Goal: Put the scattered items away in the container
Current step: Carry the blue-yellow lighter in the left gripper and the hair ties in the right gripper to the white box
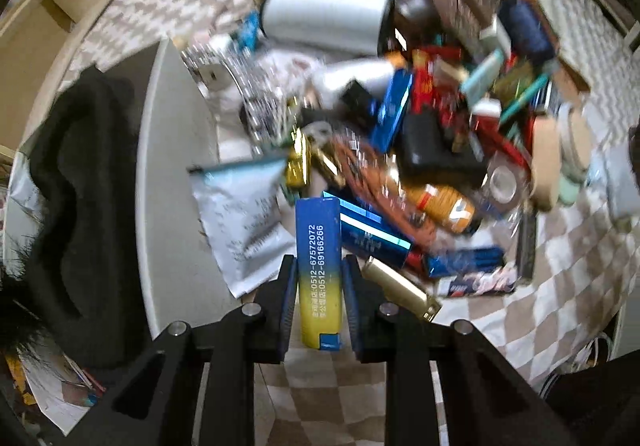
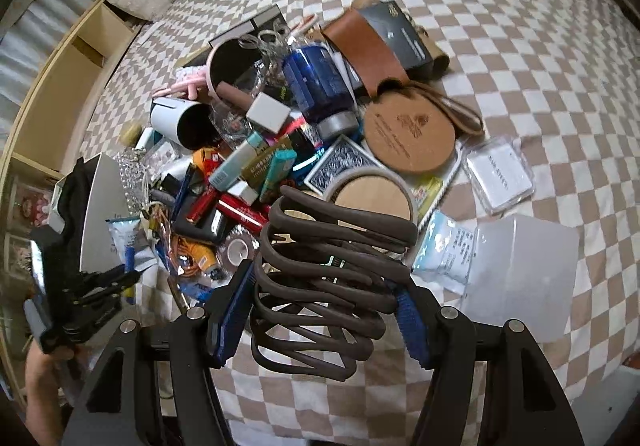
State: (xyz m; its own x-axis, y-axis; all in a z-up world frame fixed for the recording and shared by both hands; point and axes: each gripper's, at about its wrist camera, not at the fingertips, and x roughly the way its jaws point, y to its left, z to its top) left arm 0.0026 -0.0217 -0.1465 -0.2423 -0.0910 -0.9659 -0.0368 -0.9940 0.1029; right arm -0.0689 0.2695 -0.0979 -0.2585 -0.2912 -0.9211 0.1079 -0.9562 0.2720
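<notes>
Two tools, both clamped. Left tool [image 1: 319,278] on blue-yellow tube [image 1: 319,266]; right tool [image 2: 326,298] on brown coil [image 2: 328,278]. Pile at twelve o'clock.

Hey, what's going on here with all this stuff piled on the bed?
A person is sorting a heap of small items on a checkered cover, with a handheld gripper in each hand. The left gripper is clamped on a blue and yellow box. The right gripper holds a dark brown coiled wire rack above the pile. A white container sits at the left.
</notes>
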